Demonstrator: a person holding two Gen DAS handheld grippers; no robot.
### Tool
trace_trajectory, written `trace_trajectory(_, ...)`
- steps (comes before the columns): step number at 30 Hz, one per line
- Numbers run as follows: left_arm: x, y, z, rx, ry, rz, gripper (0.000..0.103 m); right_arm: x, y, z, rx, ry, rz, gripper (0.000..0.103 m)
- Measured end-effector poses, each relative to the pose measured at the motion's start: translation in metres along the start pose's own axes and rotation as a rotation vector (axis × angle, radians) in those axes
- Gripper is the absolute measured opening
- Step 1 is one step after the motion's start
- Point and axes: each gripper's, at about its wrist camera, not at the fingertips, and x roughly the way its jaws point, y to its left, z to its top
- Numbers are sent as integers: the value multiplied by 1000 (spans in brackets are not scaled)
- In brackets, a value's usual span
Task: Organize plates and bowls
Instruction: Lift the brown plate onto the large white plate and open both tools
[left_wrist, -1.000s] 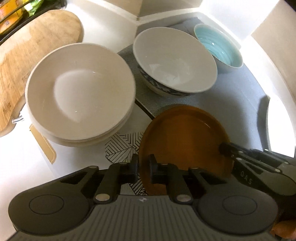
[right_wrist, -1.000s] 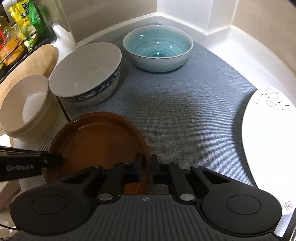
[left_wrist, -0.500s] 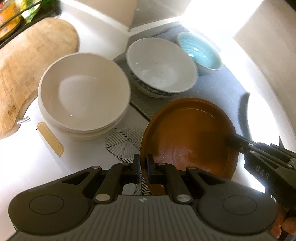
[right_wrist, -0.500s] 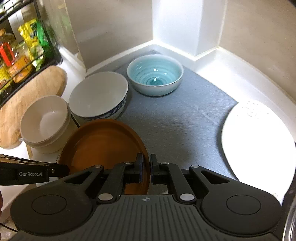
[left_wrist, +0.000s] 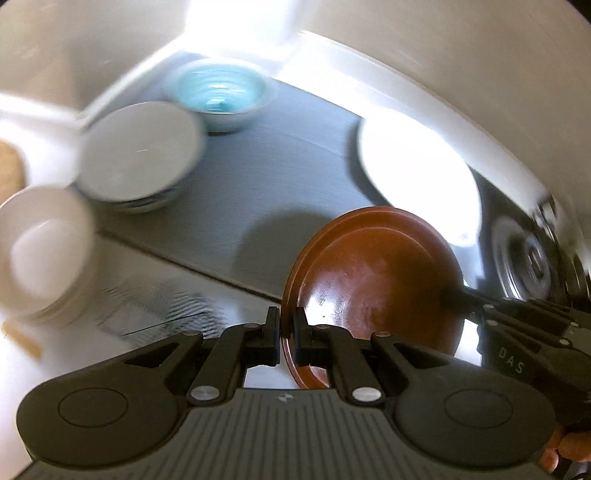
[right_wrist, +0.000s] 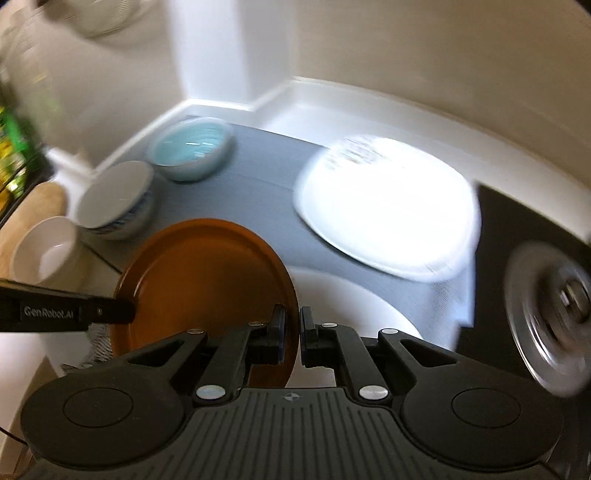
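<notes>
Brown plate (left_wrist: 373, 280), clamped at opposite rim edges by left gripper (left_wrist: 287, 332) and right gripper (right_wrist: 291, 332), presumably for level carrying; white plate (right_wrist: 384, 206) lay ahead.

I count three separate bowl positions: one blue bowl (right_wrist: 192, 147), one white bowl with blue pattern (right_wrist: 116, 201), one cream bowl stack (right_wrist: 44, 254). Plates: one brown plate (right_wrist: 207, 273), one white plate (right_wrist: 388, 210). I carry two grippers.
</notes>
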Motion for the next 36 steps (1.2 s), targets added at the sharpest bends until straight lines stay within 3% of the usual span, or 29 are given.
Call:
trace_trajectory(6,26,-36,-6,125,65,-20,6,1,-35,-29,105,30,-61,8)
trace_trajectory(12,53,-42,-6,155,138,-14,6,11,-45,-42,144,61,-73,8)
trace_trajectory(25,59,-48,1,185,128,-2,8,29,-46,-44,152,110,-83,9)
trace_trajectory(26,56,-48,2,184,112,1,16,29,-45,-44,151,109,-91,10)
trace_trajectory(27,51,-47,3,182,97,-2,24,28,-44,-43,149,106,-103,18)
trace_trajectory(28,47,-45,4,175,83,-25,41,27,-44,-42,142,102,-117,34)
trace_trajectory(29,42,-44,6,165,75,-41,69,25,-43,-42,134,91,-130,43)
trace_trajectory(30,38,-43,6,158,57,-35,82,21,-42,-41,129,72,-140,55)
trace_trajectory(31,32,-42,6,156,20,-20,96,18,-41,-40,123,56,-146,61)
trace_trajectory(33,23,-41,7,161,-28,0,99,10,-37,-39,108,37,-157,65)
trace_trajectory(36,17,-42,9,174,-38,21,103,-1,-32,-38,115,20,-147,72)
